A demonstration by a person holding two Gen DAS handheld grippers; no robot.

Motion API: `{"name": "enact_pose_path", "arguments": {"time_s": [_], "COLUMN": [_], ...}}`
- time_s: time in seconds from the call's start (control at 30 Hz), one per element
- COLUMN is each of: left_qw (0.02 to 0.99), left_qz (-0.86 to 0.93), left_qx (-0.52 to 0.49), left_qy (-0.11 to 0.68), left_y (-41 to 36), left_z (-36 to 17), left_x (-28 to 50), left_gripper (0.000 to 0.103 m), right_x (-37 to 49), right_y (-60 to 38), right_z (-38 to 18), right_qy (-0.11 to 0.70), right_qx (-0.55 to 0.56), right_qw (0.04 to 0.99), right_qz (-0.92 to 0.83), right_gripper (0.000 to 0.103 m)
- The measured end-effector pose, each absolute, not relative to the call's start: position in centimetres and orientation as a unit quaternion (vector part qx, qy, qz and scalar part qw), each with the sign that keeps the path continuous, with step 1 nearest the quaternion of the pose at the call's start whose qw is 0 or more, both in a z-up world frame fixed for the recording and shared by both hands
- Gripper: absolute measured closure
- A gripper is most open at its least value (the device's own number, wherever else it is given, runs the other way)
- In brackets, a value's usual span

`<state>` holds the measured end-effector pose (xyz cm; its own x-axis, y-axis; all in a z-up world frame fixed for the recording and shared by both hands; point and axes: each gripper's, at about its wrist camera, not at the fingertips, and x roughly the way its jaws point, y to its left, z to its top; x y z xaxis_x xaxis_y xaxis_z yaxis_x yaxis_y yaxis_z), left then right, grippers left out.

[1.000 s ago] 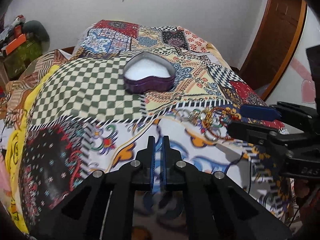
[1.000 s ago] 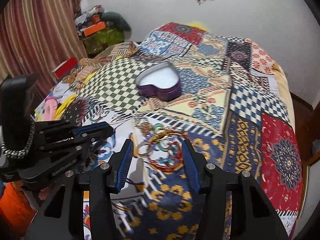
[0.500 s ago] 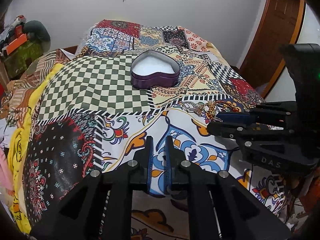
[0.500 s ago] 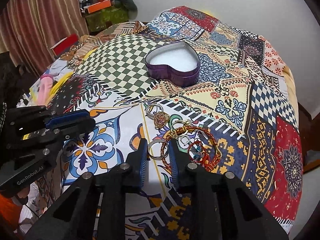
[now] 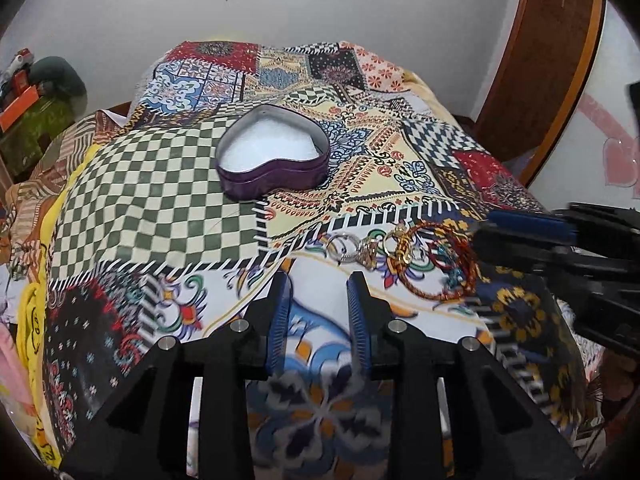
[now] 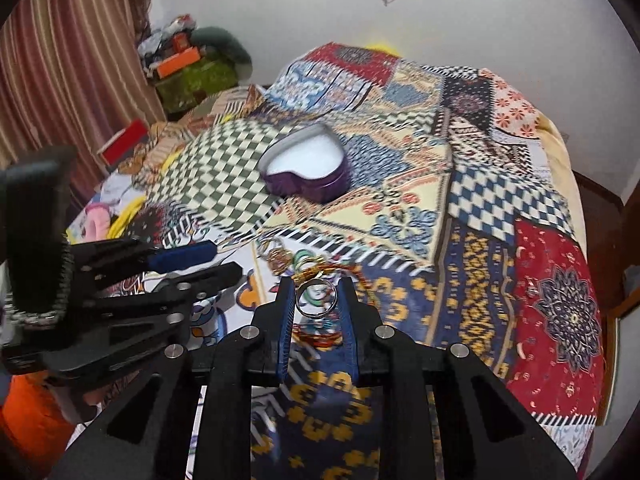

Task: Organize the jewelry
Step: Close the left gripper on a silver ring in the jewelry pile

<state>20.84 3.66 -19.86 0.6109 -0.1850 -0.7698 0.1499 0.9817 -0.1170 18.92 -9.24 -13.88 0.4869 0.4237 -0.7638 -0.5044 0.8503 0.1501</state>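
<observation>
A purple heart-shaped tin with a white lining sits open on the patchwork bedspread; it also shows in the right wrist view. A pile of rings and red-gold bangles lies nearer me. My right gripper is shut on a silver ring and holds it just above the remaining pile. My left gripper is open and empty, hovering left of the pile.
Green boxes and clutter stand at the far left by a striped curtain. A wooden door is at the right. The bed edge drops off at the right.
My right gripper has closed on a silver ring and lifted it off the pile. My left gripper has opened from nearly shut.
</observation>
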Motion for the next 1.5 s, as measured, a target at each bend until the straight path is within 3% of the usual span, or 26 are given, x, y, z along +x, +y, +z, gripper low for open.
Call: {"name": "enact_pose_path", "arguments": {"time_s": [0.17,0.23,0.57,0.73,0.83,1.07,1.5], "left_qw": [0.897,0.898,0.896,0.897,0.900,0.905,0.932], "left_qz": [-0.092,-0.092,-0.081,-0.084,-0.087,-0.090,-0.066], "left_qx": [-0.016,-0.011,0.018,0.013,0.006,0.002,-0.011], "left_qy": [0.432,0.431,0.437,0.434,0.426,0.415,0.357], "left_y": [2.5,2.0,0.4,0.3,0.6,0.8,3.4], "left_z": [-19.6,-19.6,-20.1,-20.3,-20.2,-19.8,-14.7], "left_x": [22.0,22.3,23.1,23.5,23.4,22.4,21.1], "left_gripper": [0.073,0.067,0.067,0.067,0.074,0.074,0.074], "right_x": [18.9,19.0,19.0,18.9,18.8,18.9,20.4], "right_y": [-11.0,-11.8,-14.8,-15.2,-15.3,-15.1,-12.7], "right_z": [-13.7,-13.8,-14.5,-14.6,-14.6,-14.2,-11.9], "right_qy": [0.419,0.418,0.419,0.419,0.416,0.413,0.383], "right_qx": [-0.032,-0.023,0.002,0.008,0.010,0.012,-0.002], "right_qw": [0.868,0.869,0.872,0.872,0.874,0.876,0.888], "right_qz": [0.263,0.262,0.253,0.252,0.252,0.250,0.256], "right_gripper": [0.083,0.083,0.083,0.083,0.083,0.083,0.083]}}
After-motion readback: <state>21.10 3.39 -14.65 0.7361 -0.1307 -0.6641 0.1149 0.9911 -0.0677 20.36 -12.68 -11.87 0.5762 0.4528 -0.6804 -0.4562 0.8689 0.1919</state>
